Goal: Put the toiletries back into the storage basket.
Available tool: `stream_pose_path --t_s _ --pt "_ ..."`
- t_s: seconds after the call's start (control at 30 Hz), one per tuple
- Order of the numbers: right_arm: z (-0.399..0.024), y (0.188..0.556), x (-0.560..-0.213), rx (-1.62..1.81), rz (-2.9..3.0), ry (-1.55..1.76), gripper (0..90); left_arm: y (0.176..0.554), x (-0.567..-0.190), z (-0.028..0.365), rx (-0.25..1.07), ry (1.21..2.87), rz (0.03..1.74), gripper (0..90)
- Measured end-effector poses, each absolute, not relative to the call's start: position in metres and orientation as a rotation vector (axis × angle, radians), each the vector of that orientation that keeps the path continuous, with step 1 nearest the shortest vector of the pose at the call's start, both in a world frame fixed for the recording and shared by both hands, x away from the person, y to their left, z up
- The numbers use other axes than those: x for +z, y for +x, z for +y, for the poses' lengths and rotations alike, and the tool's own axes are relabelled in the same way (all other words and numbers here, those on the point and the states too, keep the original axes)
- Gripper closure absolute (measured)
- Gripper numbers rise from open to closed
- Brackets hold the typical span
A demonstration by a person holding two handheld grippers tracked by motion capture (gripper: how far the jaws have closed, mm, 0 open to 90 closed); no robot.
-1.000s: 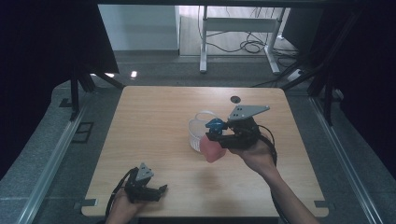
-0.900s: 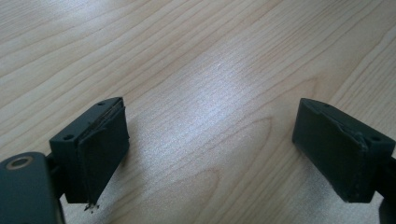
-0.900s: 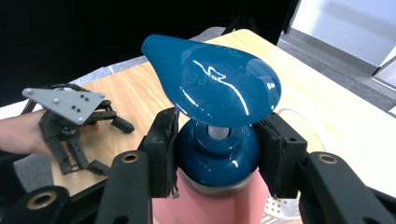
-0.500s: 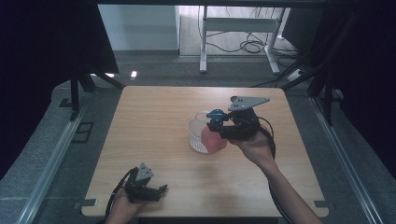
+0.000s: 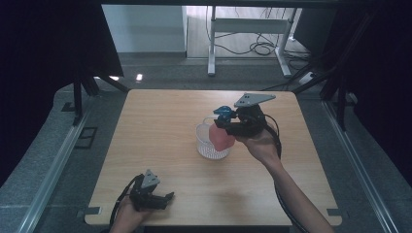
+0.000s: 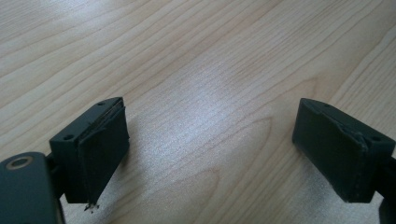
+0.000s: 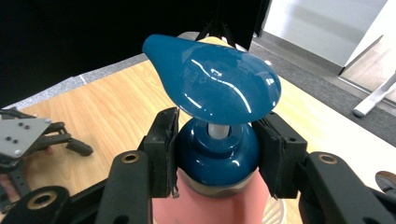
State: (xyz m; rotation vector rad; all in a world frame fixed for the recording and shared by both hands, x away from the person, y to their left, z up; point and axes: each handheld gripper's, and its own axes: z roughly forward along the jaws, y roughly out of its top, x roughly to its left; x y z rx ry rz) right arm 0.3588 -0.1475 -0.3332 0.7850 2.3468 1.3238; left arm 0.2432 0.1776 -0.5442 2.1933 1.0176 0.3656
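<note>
A pink pump bottle (image 5: 222,138) with a blue pump head (image 5: 223,111) is held over a white mesh basket (image 5: 209,148) near the table's middle. My right gripper (image 5: 228,124) is shut on the bottle's blue collar (image 7: 217,149), one pad on each side, with the blue pump head (image 7: 212,81) above the jaws. The bottle's lower part overlaps the basket; whether it touches the bottom is hidden. My left gripper (image 5: 163,199) rests near the front edge of the wooden table (image 5: 160,126), jaws open (image 6: 212,149) with bare wood between them.
A small dark disc (image 7: 386,179) lies on the table at the far right of the right gripper view. Dark curtains flank the table, and a desk frame (image 5: 248,29) with cables stands beyond the far edge.
The right gripper has carried the bottle toward the far side and a little up, bringing it over the basket. The left gripper has stayed still.
</note>
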Motion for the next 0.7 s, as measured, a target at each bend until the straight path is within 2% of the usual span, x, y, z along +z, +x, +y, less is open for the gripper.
stream_pose_path --t_s 0.7 --pt "-0.142 0.386 -0.350 1.301 2.315 0.832 52.6 0.243 -0.544 0.178 0.367 2.193 1.017 10.4"
